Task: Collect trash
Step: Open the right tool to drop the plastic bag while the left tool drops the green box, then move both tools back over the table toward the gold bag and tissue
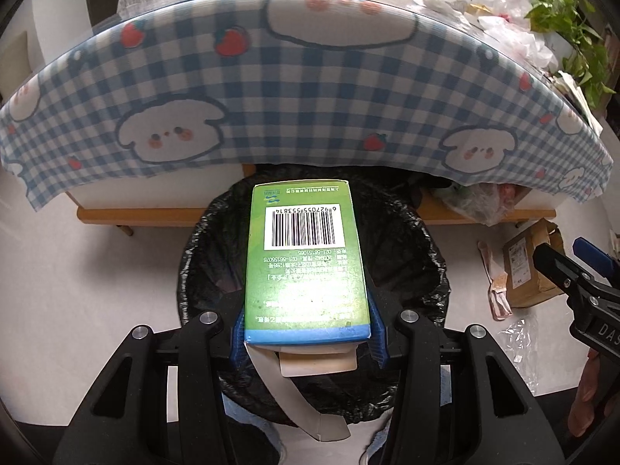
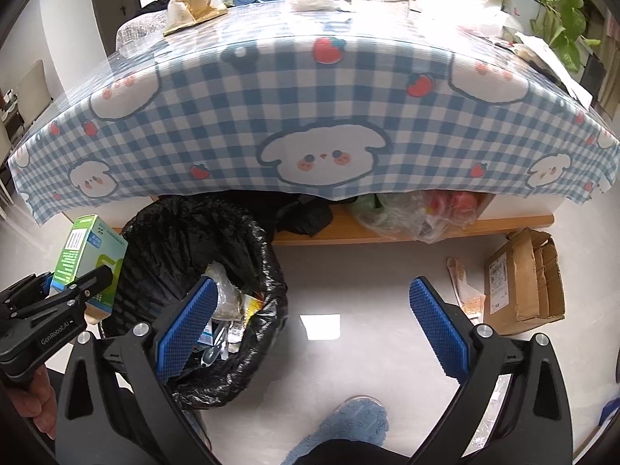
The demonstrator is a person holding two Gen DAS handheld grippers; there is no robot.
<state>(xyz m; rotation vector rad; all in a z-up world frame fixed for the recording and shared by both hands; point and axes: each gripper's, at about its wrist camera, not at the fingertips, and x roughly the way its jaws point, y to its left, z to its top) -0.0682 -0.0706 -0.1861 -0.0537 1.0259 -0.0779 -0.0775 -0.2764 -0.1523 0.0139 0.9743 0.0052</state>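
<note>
A checked table (image 2: 310,124) fills the upper half of both views, and below its edge stands a black-lined trash bin (image 2: 201,232) with wrappers inside. The left hand-held gripper (image 1: 306,333) clamps a green carton (image 1: 306,255) at frame centre, directly over the bin's mouth. The right hand-held gripper (image 2: 310,321) gapes wide and empty over bare floor, its left pad beside the bin's rim.
</note>
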